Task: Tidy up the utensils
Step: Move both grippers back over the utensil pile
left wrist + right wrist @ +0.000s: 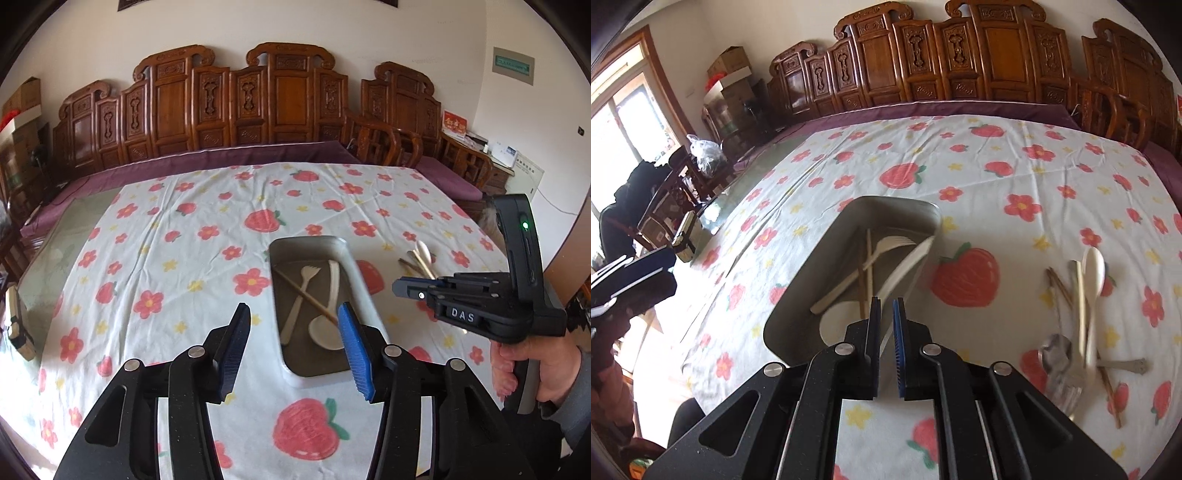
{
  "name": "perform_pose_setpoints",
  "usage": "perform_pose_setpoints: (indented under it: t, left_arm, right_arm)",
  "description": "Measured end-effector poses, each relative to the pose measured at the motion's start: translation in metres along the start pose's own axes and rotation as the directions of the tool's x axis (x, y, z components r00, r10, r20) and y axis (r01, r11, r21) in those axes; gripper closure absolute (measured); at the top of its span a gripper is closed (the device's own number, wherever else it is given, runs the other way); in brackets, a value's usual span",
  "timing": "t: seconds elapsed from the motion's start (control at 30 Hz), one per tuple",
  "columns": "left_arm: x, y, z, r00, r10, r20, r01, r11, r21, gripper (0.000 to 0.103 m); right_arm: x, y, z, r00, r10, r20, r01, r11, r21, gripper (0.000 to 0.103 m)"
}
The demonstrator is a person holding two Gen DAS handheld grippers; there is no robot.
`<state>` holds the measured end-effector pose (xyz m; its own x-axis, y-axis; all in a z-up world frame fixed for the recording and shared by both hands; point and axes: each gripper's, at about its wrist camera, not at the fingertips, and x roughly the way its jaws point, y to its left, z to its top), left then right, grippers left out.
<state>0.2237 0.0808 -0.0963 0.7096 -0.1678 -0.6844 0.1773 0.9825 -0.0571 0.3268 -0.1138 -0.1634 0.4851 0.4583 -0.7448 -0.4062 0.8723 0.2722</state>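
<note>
Left claw (293, 347) spread, empty | right claw (886, 345) nearly pressed together, empty | tray (798, 295) mid-frame holds fork (875, 254), spoon, chopstick | loose utensils (1086, 317) at right on table remain, roughly half done.

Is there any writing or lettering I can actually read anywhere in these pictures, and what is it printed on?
"DAS": raised white letters on the side of the right gripper, seen from the left wrist camera.
Red card with gold characters by the wall: too blurred to read.
Green strip on the wall panel: too small to read.
White box label: unreadable.
</note>
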Motion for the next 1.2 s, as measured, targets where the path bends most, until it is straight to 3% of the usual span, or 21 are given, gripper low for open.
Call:
perform_pose_setpoints:
  t: [0.1, 0.27, 0.47, 0.57, 0.83, 1.2]
  left_arm:
    - [-0.001, -0.017, 0.003, 1.0, -0.016, 0.01, 0.016, 1.0, 0.019, 0.047]
    - [0.004, -0.045, 0.004, 1.0, -0.029, 0.01, 0.028, 0.998, 0.054, 0.026]
    - [0.013, -0.07, 0.005, 0.999, -0.051, 0.005, 0.05, 0.996, 0.07, 0.014]
    - [0.02, -0.084, 0.003, 0.998, -0.065, -0.003, 0.065, 0.994, 0.085, 0.014]
    - [0.039, -0.126, -0.005, 0.993, -0.109, -0.037, 0.113, 0.985, 0.131, 0.014]
    - [0.073, -0.169, -0.018, 0.985, -0.137, -0.104, 0.151, 0.978, 0.142, 0.014]
  right_arm:
    - [-0.018, -0.009, -0.012, 1.0, -0.018, 0.013, 0.018, 1.0, -0.022, 0.093]
    - [-0.045, -0.026, -0.034, 0.998, -0.058, 0.021, 0.059, 0.996, -0.062, 0.093]
    - [-0.078, -0.061, -0.06, 0.994, -0.103, 0.027, 0.104, 0.993, -0.057, 0.093]
    - [-0.088, -0.086, -0.072, 0.986, -0.165, 0.023, 0.166, 0.985, -0.042, 0.078]
    - [-0.098, -0.141, -0.086, 0.976, -0.216, 0.012, 0.216, 0.976, 0.035, 0.076]
    - [-0.097, -0.159, -0.099, 0.975, -0.222, 0.012, 0.222, 0.975, 0.029, 0.076]
